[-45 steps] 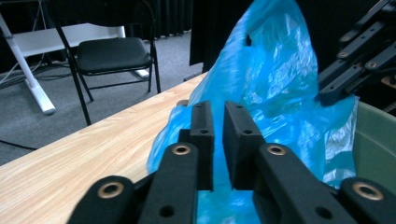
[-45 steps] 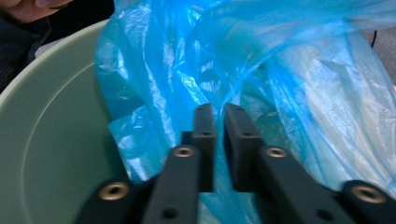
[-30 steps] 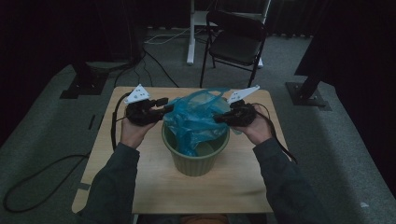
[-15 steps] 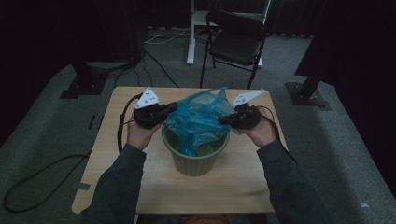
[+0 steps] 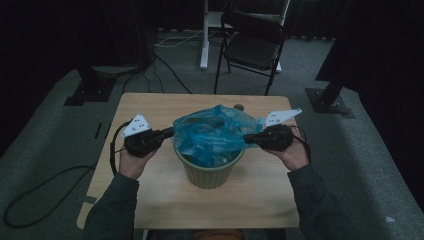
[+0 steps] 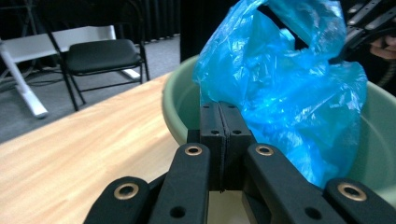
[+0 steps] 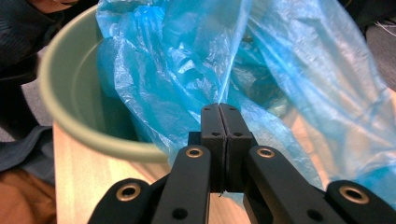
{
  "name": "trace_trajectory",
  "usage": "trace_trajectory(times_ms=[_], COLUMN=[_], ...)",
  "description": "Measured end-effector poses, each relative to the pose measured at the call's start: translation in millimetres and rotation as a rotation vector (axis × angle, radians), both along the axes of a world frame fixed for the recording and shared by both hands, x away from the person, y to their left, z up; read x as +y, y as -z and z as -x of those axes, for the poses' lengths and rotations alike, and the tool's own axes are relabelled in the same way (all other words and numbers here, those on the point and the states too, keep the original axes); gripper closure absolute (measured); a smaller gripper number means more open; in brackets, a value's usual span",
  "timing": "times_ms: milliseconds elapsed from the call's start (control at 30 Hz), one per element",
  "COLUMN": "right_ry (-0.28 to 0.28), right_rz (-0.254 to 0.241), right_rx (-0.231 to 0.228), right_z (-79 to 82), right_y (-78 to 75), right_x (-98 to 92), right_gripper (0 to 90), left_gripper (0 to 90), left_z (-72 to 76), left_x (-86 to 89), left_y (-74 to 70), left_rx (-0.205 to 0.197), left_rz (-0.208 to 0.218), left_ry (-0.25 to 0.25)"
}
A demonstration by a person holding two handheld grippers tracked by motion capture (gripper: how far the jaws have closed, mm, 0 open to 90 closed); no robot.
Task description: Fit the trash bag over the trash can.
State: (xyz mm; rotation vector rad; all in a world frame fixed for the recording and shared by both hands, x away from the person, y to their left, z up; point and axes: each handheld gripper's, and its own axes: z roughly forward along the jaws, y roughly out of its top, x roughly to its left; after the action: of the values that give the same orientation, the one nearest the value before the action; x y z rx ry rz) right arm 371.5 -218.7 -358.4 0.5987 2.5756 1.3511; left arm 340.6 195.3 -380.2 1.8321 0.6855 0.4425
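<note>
A: Where is the crinkled blue plastic bag [image 5: 212, 135] sitting?

B: Inside the round green plastic bucket [image 5: 207, 172] on the wooden counter [image 5: 160, 195].

A: Claw status?

B: Left claw [image 6: 219, 109], having just been closing, is clamping the bag's edge; right claw [image 7: 219, 109] is clamping the opposite edge.

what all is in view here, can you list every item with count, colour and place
plastic bag: one, blue, sitting in the bin with its edges pulled out to both sides
bin: one, pale green, middle of the table
table: one, light wood, centre of the high view
folding chair: one, black, on the floor beyond the table
white frame: one, on the floor left of the chair
cables: dark, on the grey floor left of the table
left gripper: black, shut on the plastic bag at the bin's left side
right gripper: black, shut on the plastic bag at the bin's right side
</note>
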Motion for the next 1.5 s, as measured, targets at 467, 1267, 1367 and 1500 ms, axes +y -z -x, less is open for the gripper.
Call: trace_trajectory(times_ms=[467, 1267, 1367, 1500], right_ry=[-0.053, -0.204, -0.198, -0.192], right_rz=[-0.011, 0.024, 0.022, 0.036], right_rx=[0.028, 0.112, 0.119, 0.126], right_z=[19.9, 29.9, 26.0, 24.5], right_y=[10.0, 33.1, 36.2, 38.5], right_x=[-3.6, 8.2, 9.9, 11.6], right_gripper=[89.7, 89.8, 89.9, 89.9], left_gripper=[89.6, 89.7, 89.7, 89.7], left_z=[19.5, 34.3, 36.1, 40.5], left_x=[3.1, 2.3, 0.3, -2.0], left_y=[18.2, 39.0, 41.4, 42.7], left_rx=[0.026, 0.038, 0.036, 0.034], left_rz=[-0.011, -0.014, -0.032, -0.027], left_ry=[0.024, 0.076, 0.082, 0.098])
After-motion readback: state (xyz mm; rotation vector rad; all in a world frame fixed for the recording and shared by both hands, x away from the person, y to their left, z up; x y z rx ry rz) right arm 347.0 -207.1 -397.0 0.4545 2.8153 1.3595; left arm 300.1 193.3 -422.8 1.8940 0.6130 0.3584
